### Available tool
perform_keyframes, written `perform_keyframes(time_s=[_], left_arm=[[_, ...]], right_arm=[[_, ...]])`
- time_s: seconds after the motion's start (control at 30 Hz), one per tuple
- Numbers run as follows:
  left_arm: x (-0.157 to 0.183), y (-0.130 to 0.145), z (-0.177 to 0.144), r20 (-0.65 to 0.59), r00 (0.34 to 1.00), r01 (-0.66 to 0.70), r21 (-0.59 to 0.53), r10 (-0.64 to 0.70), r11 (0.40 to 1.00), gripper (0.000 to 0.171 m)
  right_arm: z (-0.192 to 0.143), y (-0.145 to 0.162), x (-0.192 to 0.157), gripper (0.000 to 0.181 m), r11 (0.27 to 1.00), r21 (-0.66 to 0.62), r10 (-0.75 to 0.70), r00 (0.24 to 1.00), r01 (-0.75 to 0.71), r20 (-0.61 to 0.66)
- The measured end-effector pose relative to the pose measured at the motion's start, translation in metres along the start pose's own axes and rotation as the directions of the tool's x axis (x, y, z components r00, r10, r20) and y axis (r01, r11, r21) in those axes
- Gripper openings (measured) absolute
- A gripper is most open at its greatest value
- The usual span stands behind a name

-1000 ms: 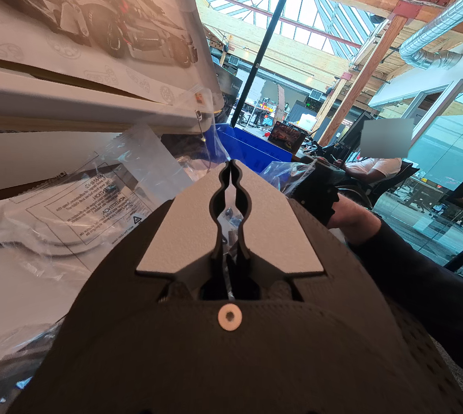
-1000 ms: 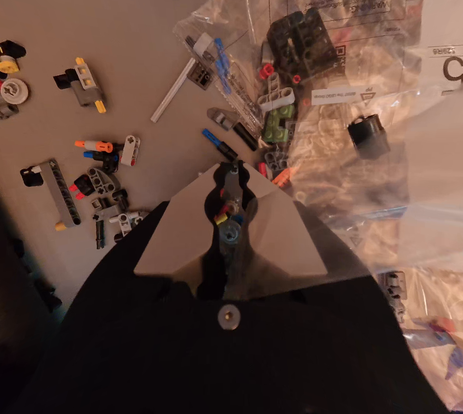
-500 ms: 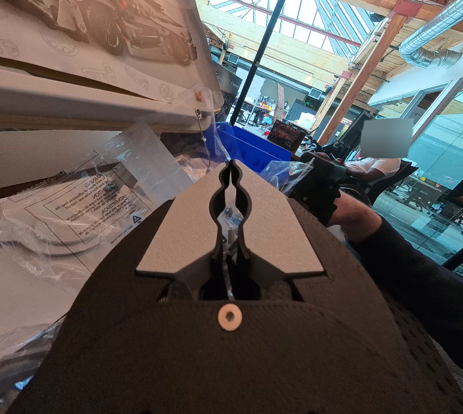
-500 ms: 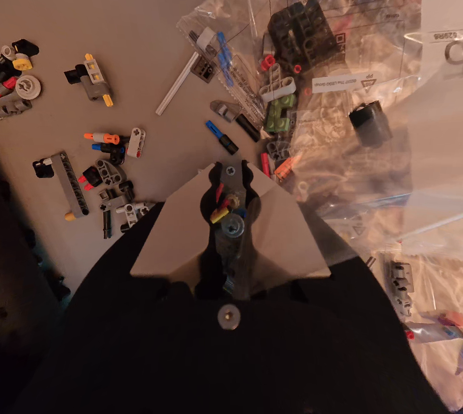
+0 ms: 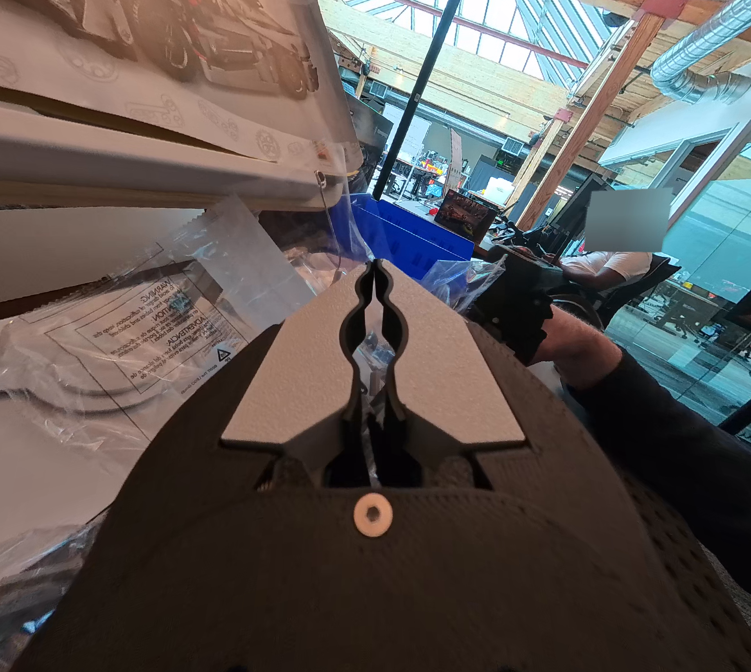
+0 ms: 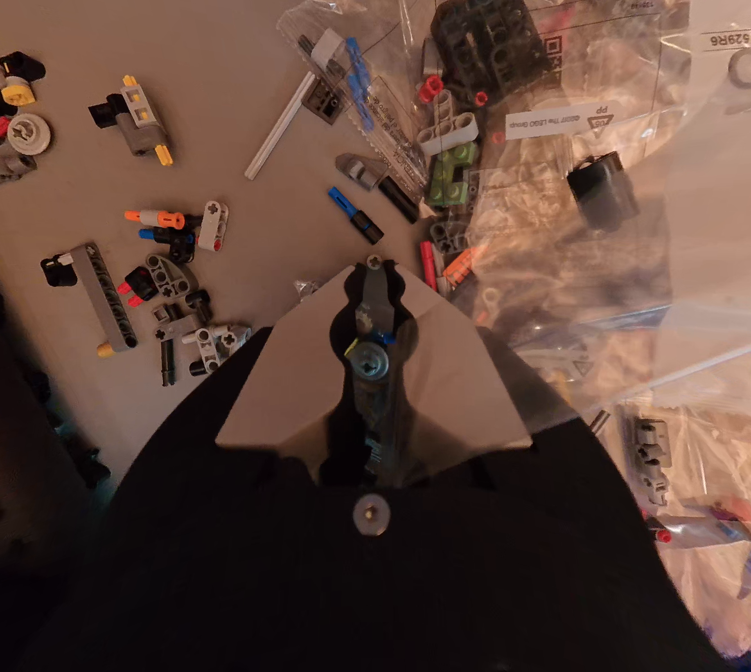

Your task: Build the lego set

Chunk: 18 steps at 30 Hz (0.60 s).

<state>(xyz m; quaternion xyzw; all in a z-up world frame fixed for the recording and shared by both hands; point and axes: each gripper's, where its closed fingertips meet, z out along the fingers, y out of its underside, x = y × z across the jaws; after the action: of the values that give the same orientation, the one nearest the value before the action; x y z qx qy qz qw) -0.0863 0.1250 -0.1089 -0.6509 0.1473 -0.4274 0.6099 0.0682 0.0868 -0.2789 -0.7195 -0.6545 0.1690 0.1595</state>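
While loose lego pieces (image 6: 162,278) lie scattered at left on the table (image 6: 203,2), the right gripper (image 6: 374,266) clamps a dark lego assembly (image 6: 372,327) above it, with clear bags of parts (image 6: 528,124) crowding the right. Only the left wrist view shows the left gripper (image 5: 374,266) pinched on a clear bag (image 5: 374,363), beneath the instruction booklet (image 5: 162,22).

Both grippers (image 5: 374,274) (image 6: 374,266) alike — black textured bodies, pale grey wedge jaws, a silver screw; dark sleeve (image 5: 670,441).
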Motion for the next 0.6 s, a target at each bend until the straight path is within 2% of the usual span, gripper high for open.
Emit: perform_keyframes(time_s=[0.43, 0.6], left_arm=[[0.0, -0.001, -0.001, 0.0, 1.0, 0.001, 0.002, -0.001, 1.0, 0.0], [0.0, -0.002, -0.002, 0.001, 1.0, 0.001, 0.006, -0.001, 1.0, 0.0]], right_arm=[[-0.003, -0.002, 0.006, 0.004, 1.0, 0.025, 0.019, 1.0, -0.018, -0.023], [-0.023, -0.005, 0.019, 0.004, 0.99, 0.124, 0.069, 0.995, -0.059, -0.074]])
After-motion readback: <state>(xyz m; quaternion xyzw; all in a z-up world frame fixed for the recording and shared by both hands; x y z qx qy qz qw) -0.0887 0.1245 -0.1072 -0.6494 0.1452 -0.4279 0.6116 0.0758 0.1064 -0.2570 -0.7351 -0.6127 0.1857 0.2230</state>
